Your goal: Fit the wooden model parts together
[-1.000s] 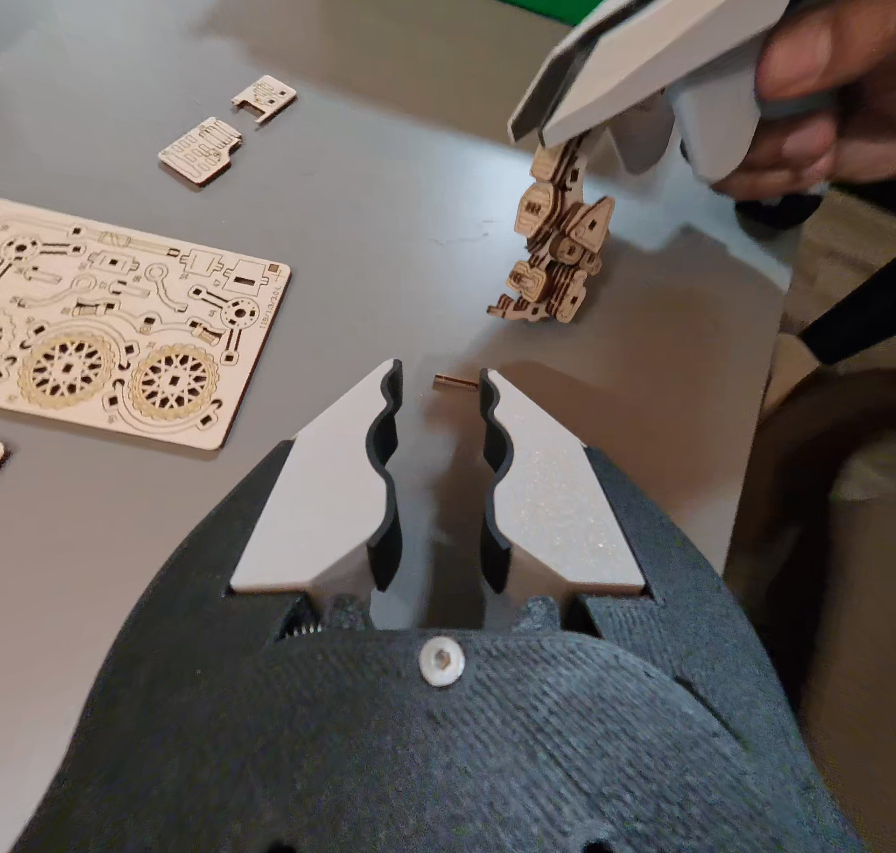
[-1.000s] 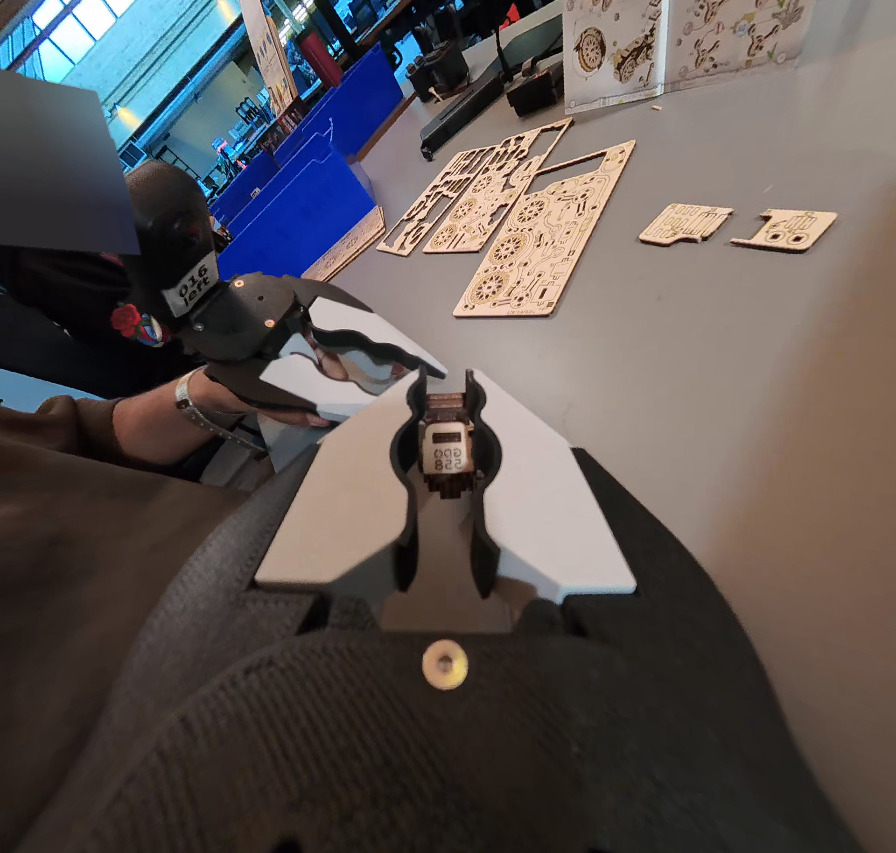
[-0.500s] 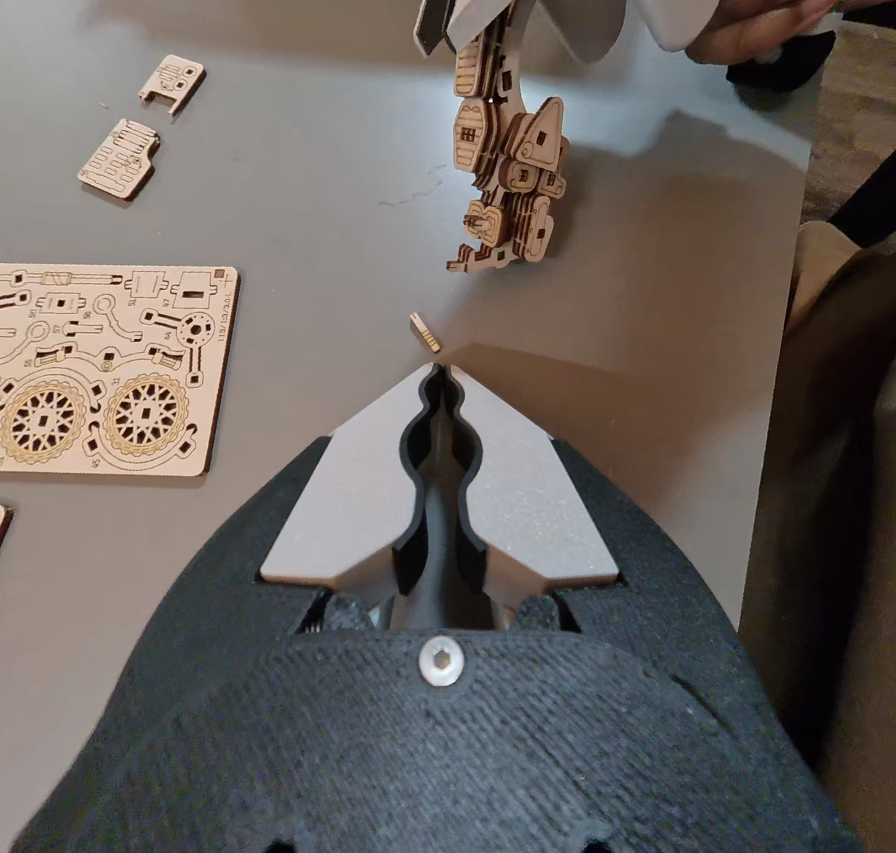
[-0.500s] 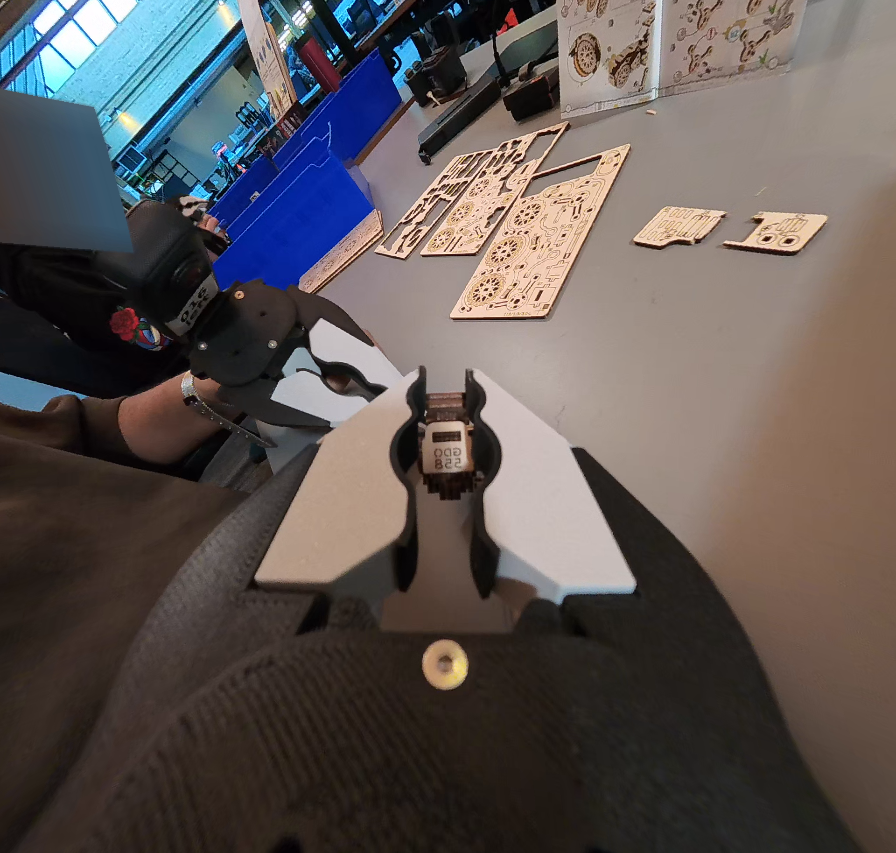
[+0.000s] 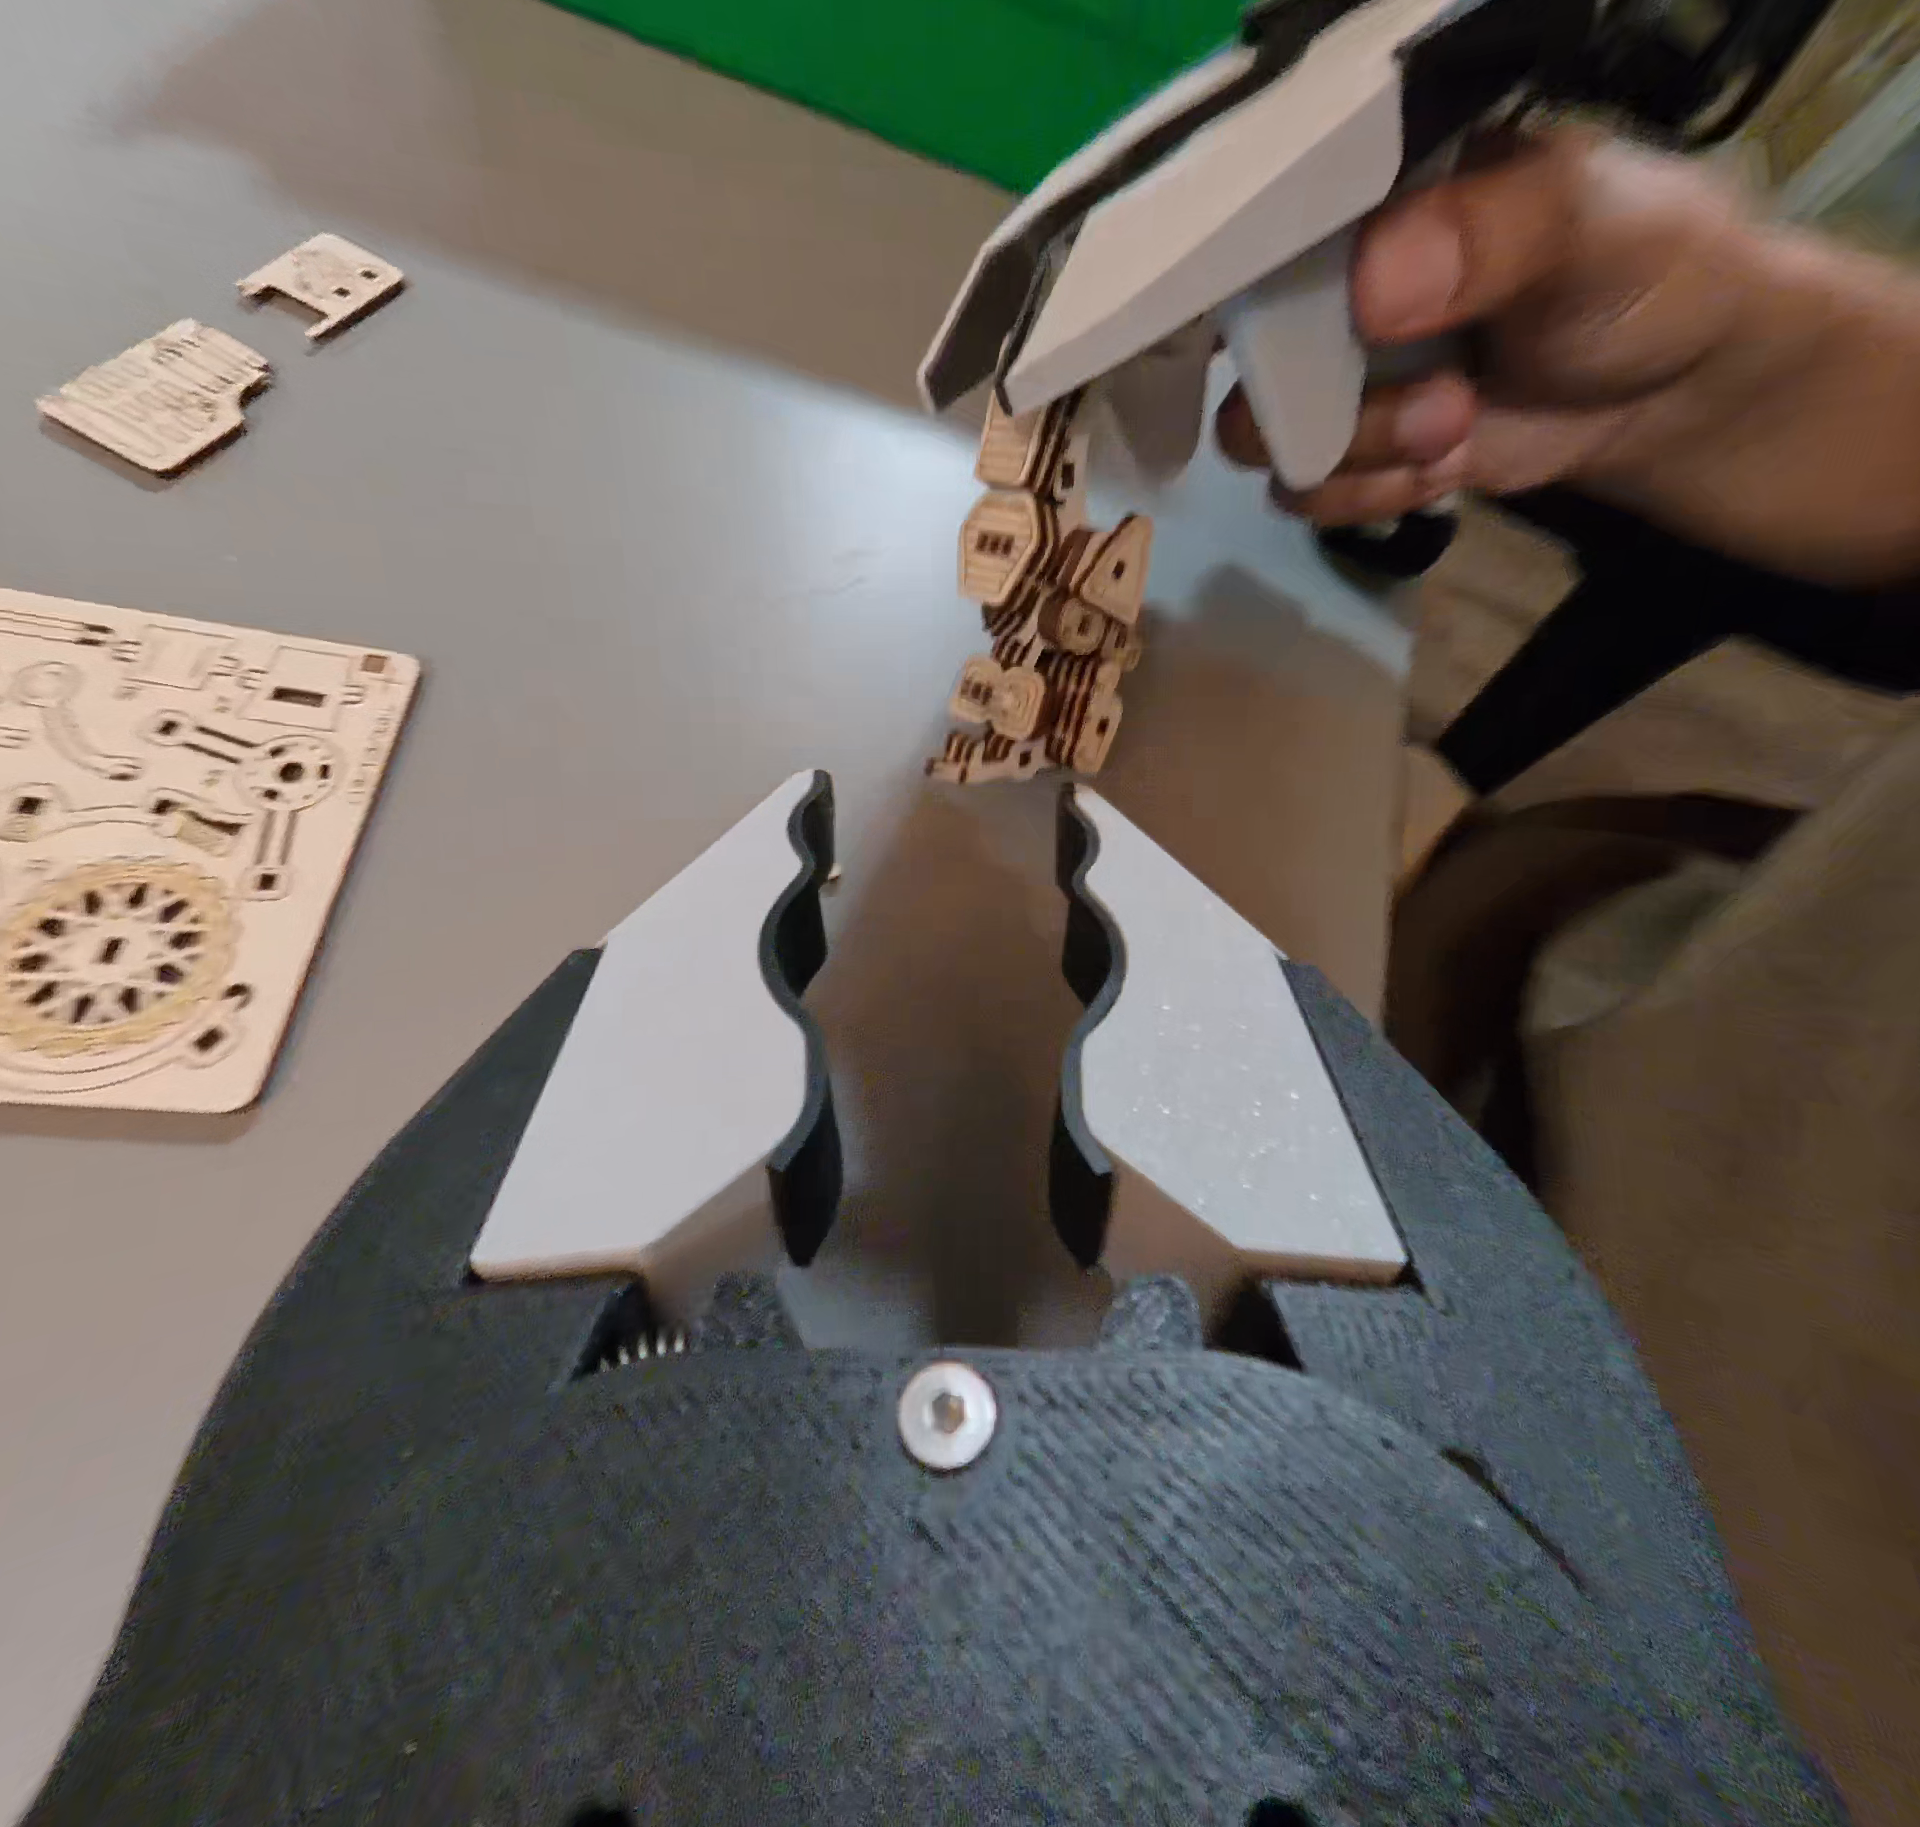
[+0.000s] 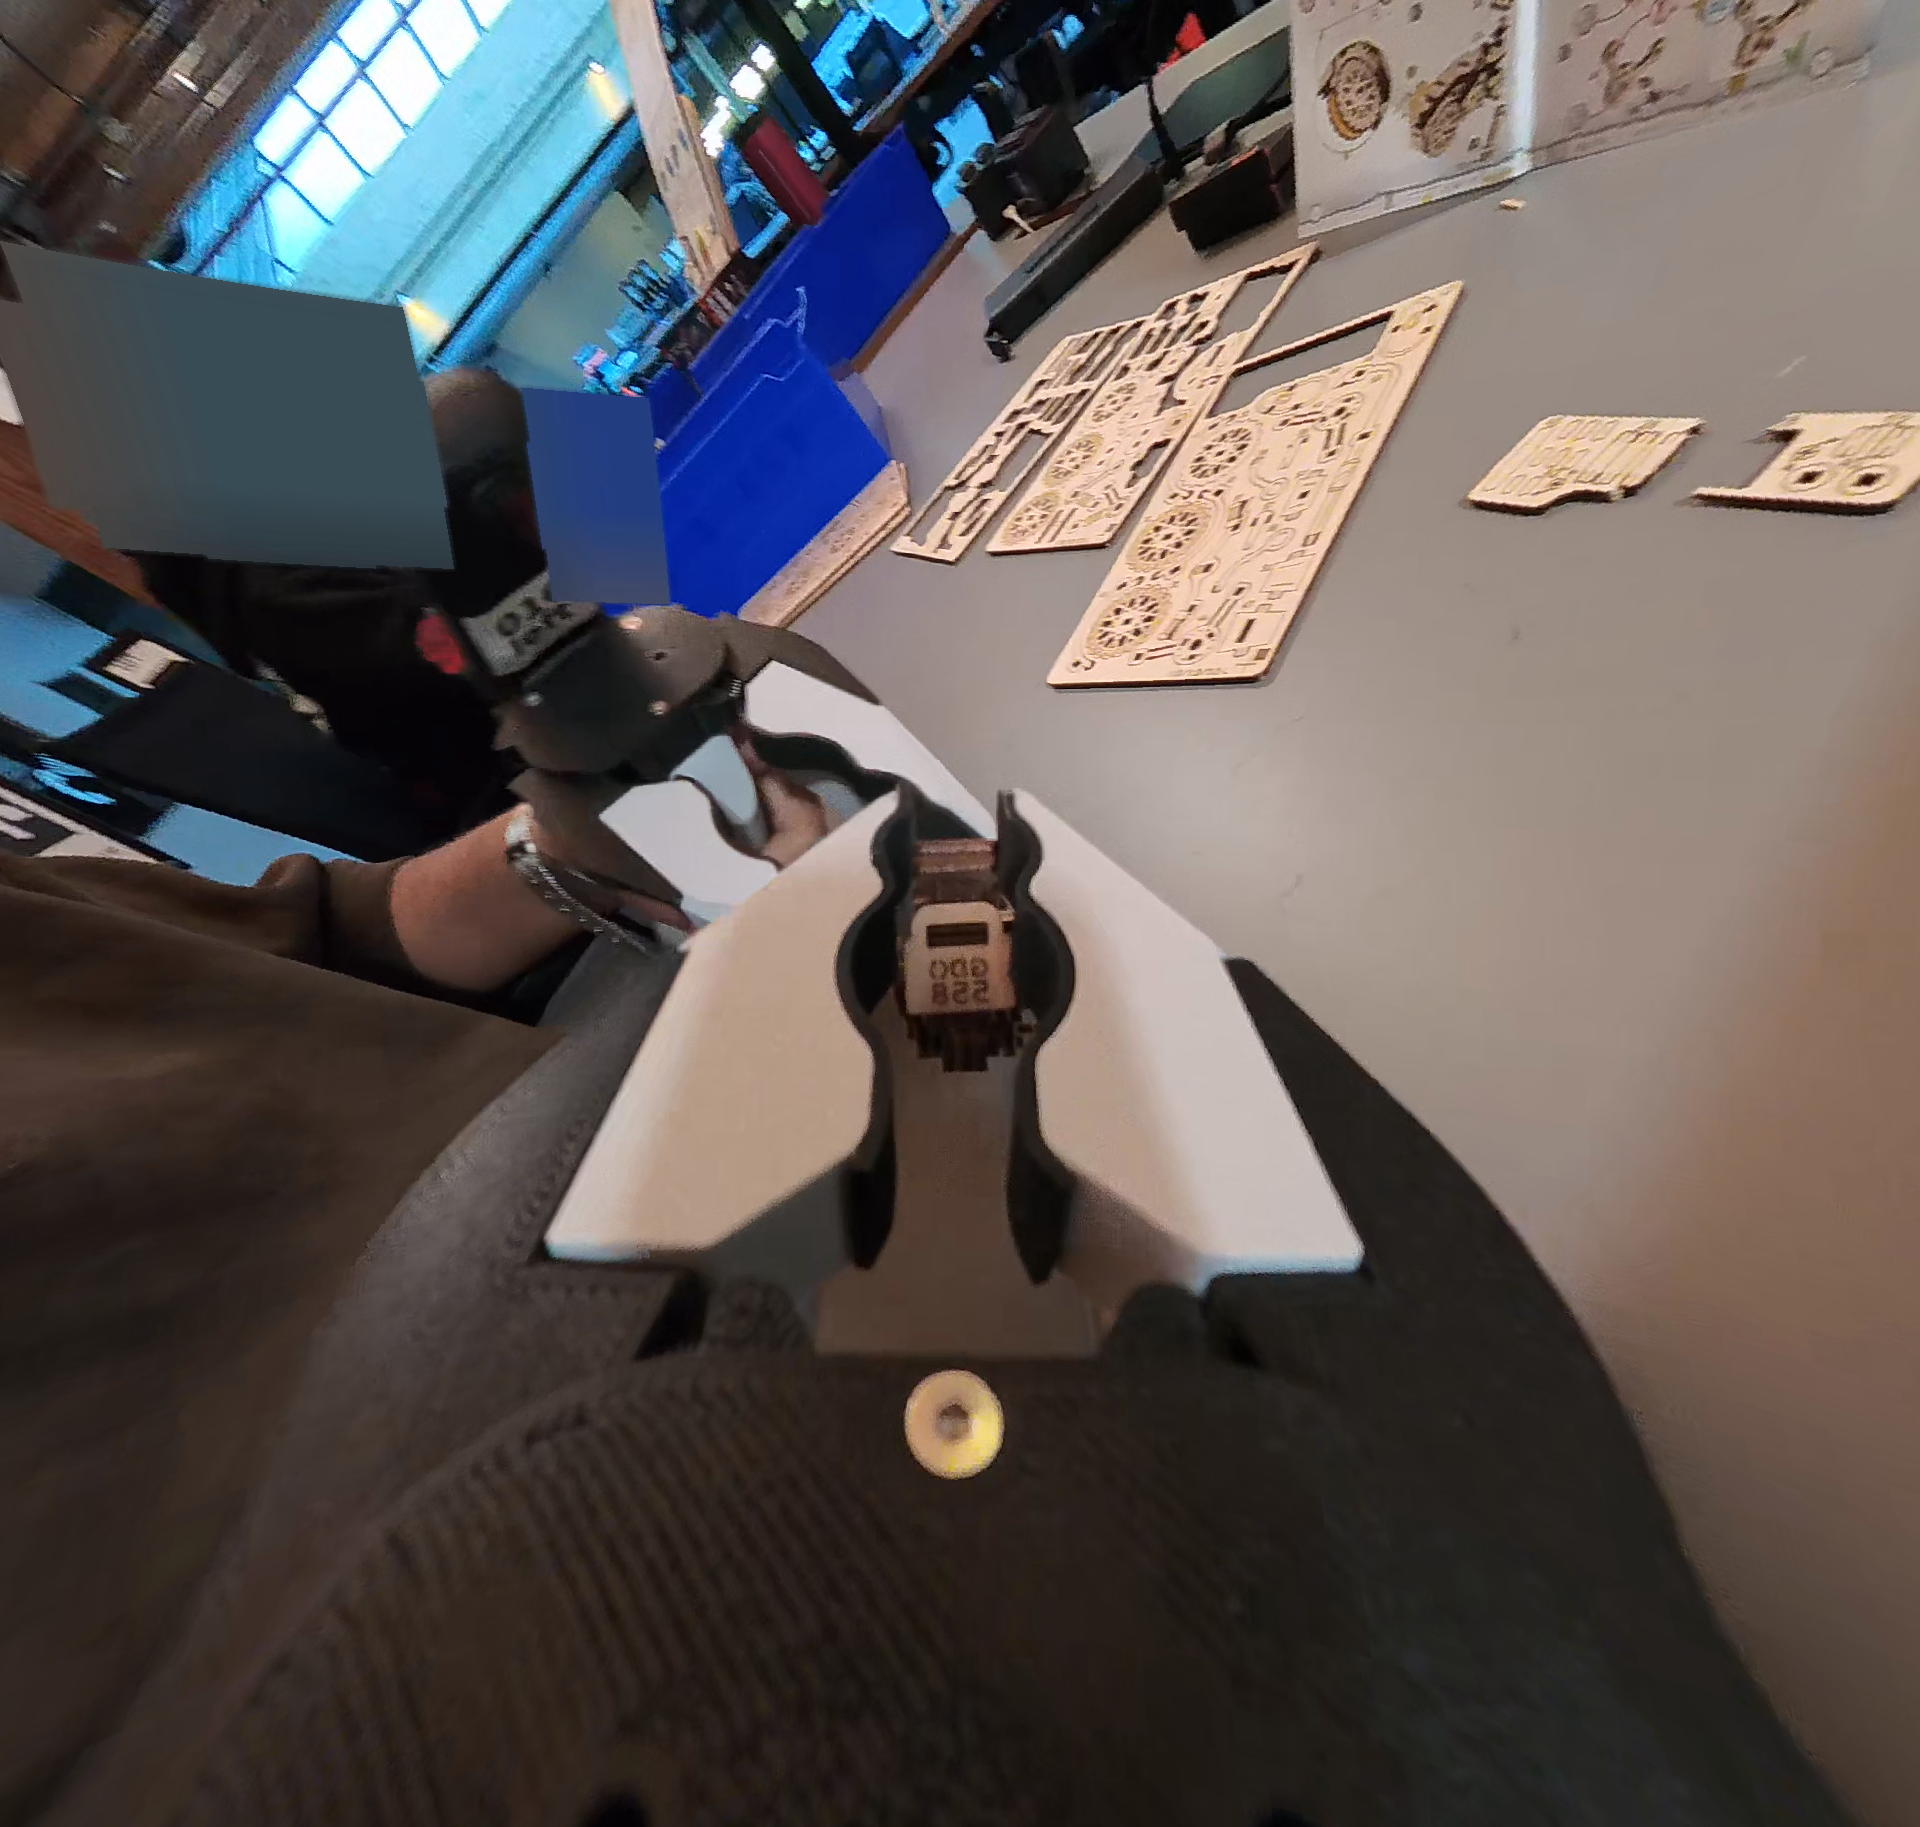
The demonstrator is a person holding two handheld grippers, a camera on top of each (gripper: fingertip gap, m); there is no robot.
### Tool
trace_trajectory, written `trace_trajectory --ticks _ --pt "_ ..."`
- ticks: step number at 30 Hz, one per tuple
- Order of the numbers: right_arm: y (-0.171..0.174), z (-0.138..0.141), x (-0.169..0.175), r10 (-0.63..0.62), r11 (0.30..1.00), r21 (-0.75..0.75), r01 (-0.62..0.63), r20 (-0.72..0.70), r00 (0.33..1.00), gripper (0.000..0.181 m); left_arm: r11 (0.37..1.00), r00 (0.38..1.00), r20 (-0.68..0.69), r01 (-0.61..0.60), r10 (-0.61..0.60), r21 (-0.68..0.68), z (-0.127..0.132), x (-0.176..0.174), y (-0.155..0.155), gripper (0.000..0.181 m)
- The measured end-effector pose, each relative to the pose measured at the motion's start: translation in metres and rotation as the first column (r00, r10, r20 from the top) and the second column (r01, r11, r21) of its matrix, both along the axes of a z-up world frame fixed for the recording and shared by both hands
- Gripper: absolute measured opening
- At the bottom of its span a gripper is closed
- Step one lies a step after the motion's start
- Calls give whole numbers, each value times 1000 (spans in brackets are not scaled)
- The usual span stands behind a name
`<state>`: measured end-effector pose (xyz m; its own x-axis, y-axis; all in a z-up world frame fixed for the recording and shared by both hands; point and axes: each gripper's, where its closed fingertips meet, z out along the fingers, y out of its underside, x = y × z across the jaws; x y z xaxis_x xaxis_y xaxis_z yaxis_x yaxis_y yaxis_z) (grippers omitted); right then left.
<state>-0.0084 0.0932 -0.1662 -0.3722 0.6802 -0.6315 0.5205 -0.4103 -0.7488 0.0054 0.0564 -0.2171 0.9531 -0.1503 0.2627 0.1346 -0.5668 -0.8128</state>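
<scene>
A partly built wooden model (image 5: 1049, 624) hangs upright from my right gripper (image 5: 987, 385), which is shut on its top end, with its lower end just above the grey table (image 5: 623, 489). In the right wrist view the model (image 6: 961, 967) sits clamped between the fingers of my right gripper (image 6: 956, 821). My left gripper (image 5: 945, 801) is open and empty, its tips just below the model's lower end; it also shows in the right wrist view (image 6: 727, 769). A small wooden peg (image 5: 831, 875) peeks out beside the left fingertip.
A laser-cut wooden sheet (image 5: 156, 842) lies at the left, with two small loose pieces (image 5: 156, 395) (image 5: 322, 281) beyond it. A green box (image 5: 883, 11) stands at the back. The table edge (image 5: 1392, 697) runs close on the right. More sheets (image 6: 1226, 530) and a booklet (image 6: 1558, 42) lie farther off.
My left gripper was open, shut half a second ago, and is open again, now closer under the model. The peg now lies by its left fingertip. The right gripper still holds the model.
</scene>
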Motion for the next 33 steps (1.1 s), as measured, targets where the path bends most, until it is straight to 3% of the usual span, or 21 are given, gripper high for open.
trace_trajectory --ticks 4,7,9,12,20,26,31,33 --pt "-11 16 6 88 984 -154 -94 -43 995 13 996 956 285 42 -63 77 20 14 -3 58" --pt "-20 26 11 149 949 -270 -160 -63 987 13 983 843 510 107 -170 150 41 29 -10 61" --pt "-22 28 12 167 930 -323 -177 -60 984 13 972 782 583 127 -220 197 53 35 -13 57" --pt "-23 28 13 179 915 -359 -186 -54 982 13 969 764 601 140 -235 202 54 37 -15 47" --pt "-29 24 14 195 915 -353 -194 -33 980 13 975 764 606 170 -221 142 41 48 -14 47" --pt "-31 23 15 200 917 -347 -197 -27 979 13 976 758 614 173 -218 133 40 50 -15 27" --pt "-29 24 13 184 915 -361 -181 -26 983 14 976 746 629 161 -219 148 44 47 -15 27" --pt "-25 24 10 148 926 -349 -147 -24 989 36 977 744 634 147 -210 152 45 45 -14 26"
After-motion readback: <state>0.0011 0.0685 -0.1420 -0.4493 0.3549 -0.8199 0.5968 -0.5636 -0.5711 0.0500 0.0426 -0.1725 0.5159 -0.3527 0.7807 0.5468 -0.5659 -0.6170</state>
